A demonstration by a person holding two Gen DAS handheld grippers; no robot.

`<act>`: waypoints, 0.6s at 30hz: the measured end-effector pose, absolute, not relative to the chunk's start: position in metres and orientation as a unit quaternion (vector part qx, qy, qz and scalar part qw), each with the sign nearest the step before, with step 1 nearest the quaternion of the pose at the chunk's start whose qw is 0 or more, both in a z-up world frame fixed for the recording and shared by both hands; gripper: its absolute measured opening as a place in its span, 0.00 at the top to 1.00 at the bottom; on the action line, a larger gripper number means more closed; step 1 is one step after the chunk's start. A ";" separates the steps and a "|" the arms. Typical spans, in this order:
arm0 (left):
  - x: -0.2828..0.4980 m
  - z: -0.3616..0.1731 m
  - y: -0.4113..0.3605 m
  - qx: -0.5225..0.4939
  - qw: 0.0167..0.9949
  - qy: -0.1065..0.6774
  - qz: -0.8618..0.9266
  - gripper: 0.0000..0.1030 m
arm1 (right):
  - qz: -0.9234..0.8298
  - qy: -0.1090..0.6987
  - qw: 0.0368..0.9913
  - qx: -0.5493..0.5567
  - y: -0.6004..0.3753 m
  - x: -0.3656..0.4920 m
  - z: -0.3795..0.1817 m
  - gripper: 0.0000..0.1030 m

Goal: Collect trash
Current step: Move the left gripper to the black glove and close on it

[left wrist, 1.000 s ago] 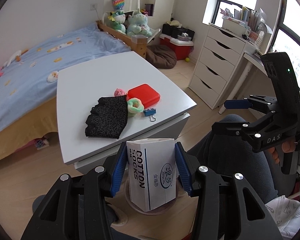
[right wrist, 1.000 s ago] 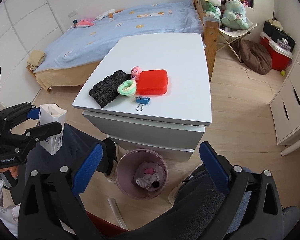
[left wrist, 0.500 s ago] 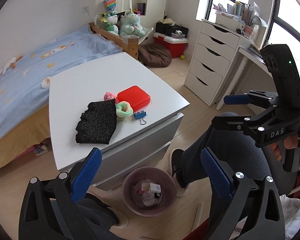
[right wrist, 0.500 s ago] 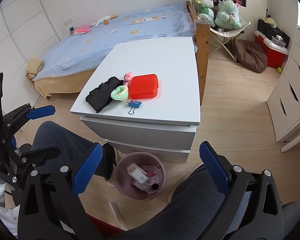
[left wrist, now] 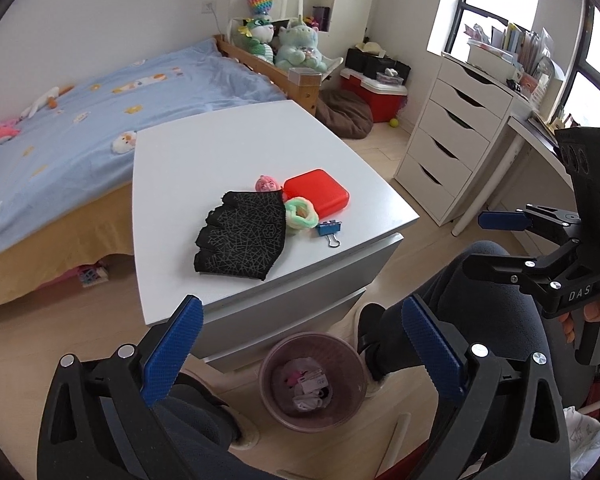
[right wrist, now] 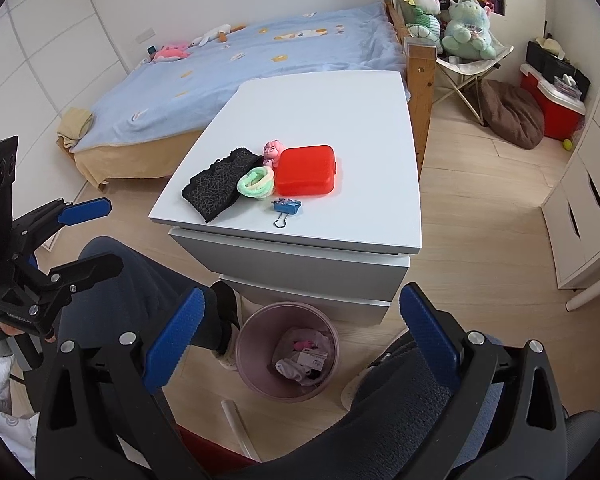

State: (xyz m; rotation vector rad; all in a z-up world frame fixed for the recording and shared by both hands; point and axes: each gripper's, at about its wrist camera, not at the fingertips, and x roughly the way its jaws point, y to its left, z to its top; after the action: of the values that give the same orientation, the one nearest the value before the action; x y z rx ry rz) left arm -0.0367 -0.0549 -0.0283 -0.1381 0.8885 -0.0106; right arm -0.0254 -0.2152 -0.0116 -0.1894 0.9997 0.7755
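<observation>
A pink trash bin [left wrist: 268,376] stands on the floor in front of the white table; the white sock box [left wrist: 311,381] lies inside it among other trash, and shows in the right wrist view [right wrist: 313,359] in the bin [right wrist: 247,354]. My left gripper [left wrist: 300,340] is open and empty above the bin. My right gripper [right wrist: 296,328] is open and empty, also above the bin. The right gripper appears at the right of the left wrist view [left wrist: 496,240]; the left gripper appears at the left of the right wrist view [right wrist: 96,236].
On the white table [left wrist: 204,152] lie a black glove [left wrist: 240,236], a green scrunchie [left wrist: 300,214], a red case [left wrist: 318,192], a pink figurine [left wrist: 266,183] and a blue binder clip [left wrist: 329,229]. The person's legs [left wrist: 480,320] flank the bin. A bed [left wrist: 80,112] and white drawers [left wrist: 452,140] stand around.
One second ago my left gripper was shut on the sock box above the bin. It opened, and the box dropped into the bin. Both grippers have lifted slightly.
</observation>
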 end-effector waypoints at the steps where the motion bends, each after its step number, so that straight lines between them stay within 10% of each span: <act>1: -0.035 -0.029 -0.051 -0.066 0.900 0.430 -0.002 0.07 | 0.363 0.466 0.802 -0.088 -0.214 -0.024 -0.011 0.06; 18: 0.037 -0.045 -0.013 -0.031 0.879 0.476 0.001 0.07 | 0.366 0.466 0.799 -0.099 -0.195 -0.006 -0.005 0.06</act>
State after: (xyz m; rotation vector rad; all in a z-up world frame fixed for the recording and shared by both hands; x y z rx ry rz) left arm 0.0373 -0.0126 -0.0448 -0.0642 0.9916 0.0028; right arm -0.0064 -0.1955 -0.0047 -0.2127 1.0003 0.7864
